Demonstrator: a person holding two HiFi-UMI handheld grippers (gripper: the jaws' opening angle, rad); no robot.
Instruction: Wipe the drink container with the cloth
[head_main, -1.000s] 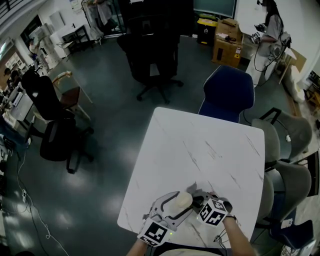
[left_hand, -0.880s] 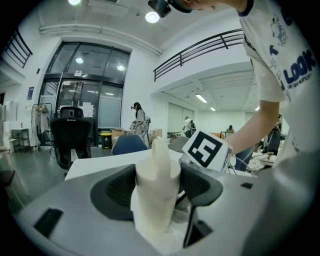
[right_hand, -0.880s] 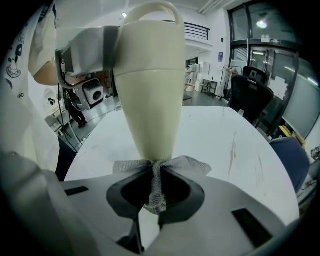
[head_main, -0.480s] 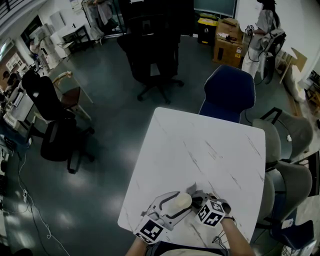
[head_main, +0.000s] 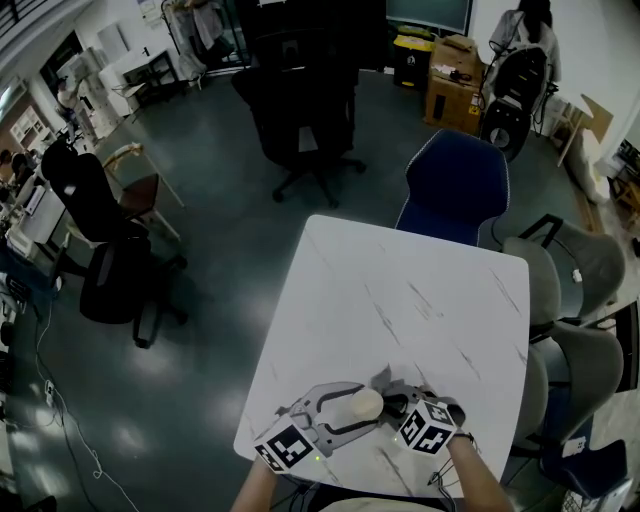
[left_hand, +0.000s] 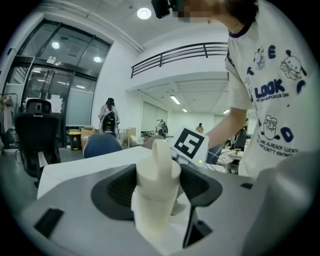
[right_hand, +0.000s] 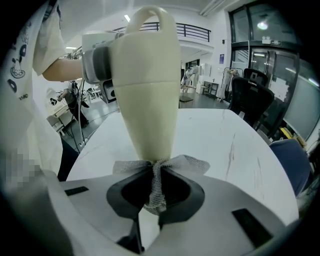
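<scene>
A cream drink container (head_main: 363, 402) with a loop handle on its lid is held above the near edge of the white marble table (head_main: 400, 310). My left gripper (head_main: 352, 409) is shut on the drink container (left_hand: 156, 192), clamping its upper body. My right gripper (head_main: 392, 404) is shut on a grey mesh cloth (right_hand: 156, 185), bunched between its jaws. The cloth presses against the lower part of the drink container (right_hand: 150, 100), which rises just ahead of the right jaws. In the head view the cloth (head_main: 383, 380) shows as a small grey peak beside the container.
A blue chair (head_main: 455, 185) stands at the table's far edge and grey chairs (head_main: 560, 290) along its right side. A black office chair (head_main: 300, 110) stands further off on the dark floor. A person (head_main: 520, 40) with a backpack is at the far right.
My left gripper's rear has swung to the left and lower while keeping its hold on the container. The far person has turned away. The right gripper has barely moved.
</scene>
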